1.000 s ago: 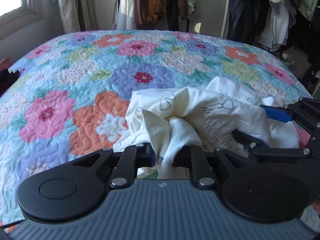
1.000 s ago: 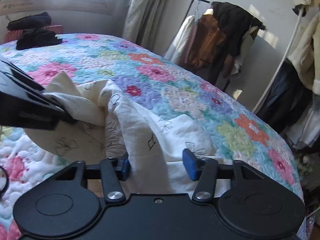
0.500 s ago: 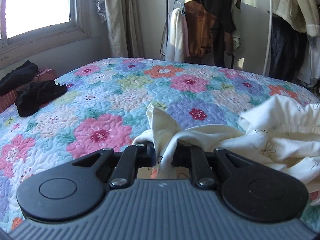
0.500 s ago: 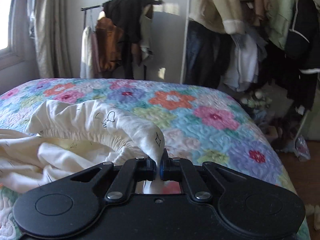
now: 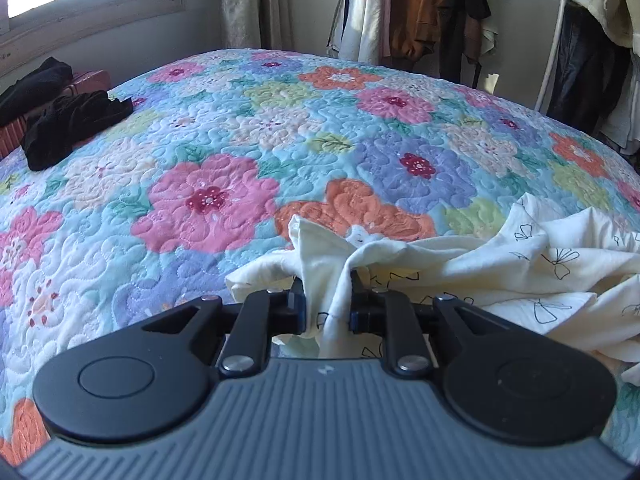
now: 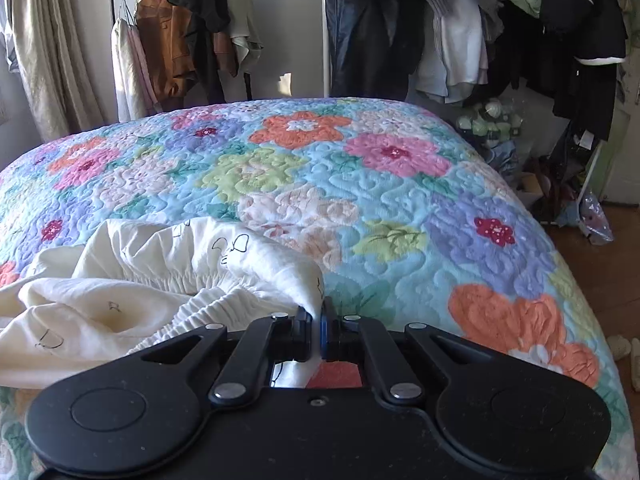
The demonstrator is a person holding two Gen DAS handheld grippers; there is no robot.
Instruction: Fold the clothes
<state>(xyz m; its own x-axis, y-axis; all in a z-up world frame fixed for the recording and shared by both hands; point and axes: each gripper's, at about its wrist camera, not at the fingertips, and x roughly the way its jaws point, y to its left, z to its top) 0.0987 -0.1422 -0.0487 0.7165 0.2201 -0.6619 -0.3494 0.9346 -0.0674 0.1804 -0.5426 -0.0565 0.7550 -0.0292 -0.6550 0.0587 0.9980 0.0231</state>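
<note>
A cream garment (image 5: 500, 268) printed with small black bows lies crumpled on the floral quilt (image 5: 240, 152). My left gripper (image 5: 326, 300) is shut on a bunched fold of it at the garment's left end. In the right wrist view the same garment (image 6: 132, 280) shows its gathered elastic waistband. My right gripper (image 6: 317, 330) is shut on the waistband's right end, low over the quilt (image 6: 400, 208). The cloth between the two grippers sags in loose folds.
Black clothes (image 5: 68, 124) lie at the bed's far left edge by a reddish case. A rack of hanging jackets (image 6: 180, 40) and crowded clothes rails (image 6: 480, 28) stand behind the bed. The bed's right edge drops to a wooden floor (image 6: 592, 264) with bags.
The right gripper closed on the waistband a second ago. Both grippers have moved apart and swung outward, drawing the garment wider across the quilt and lower.
</note>
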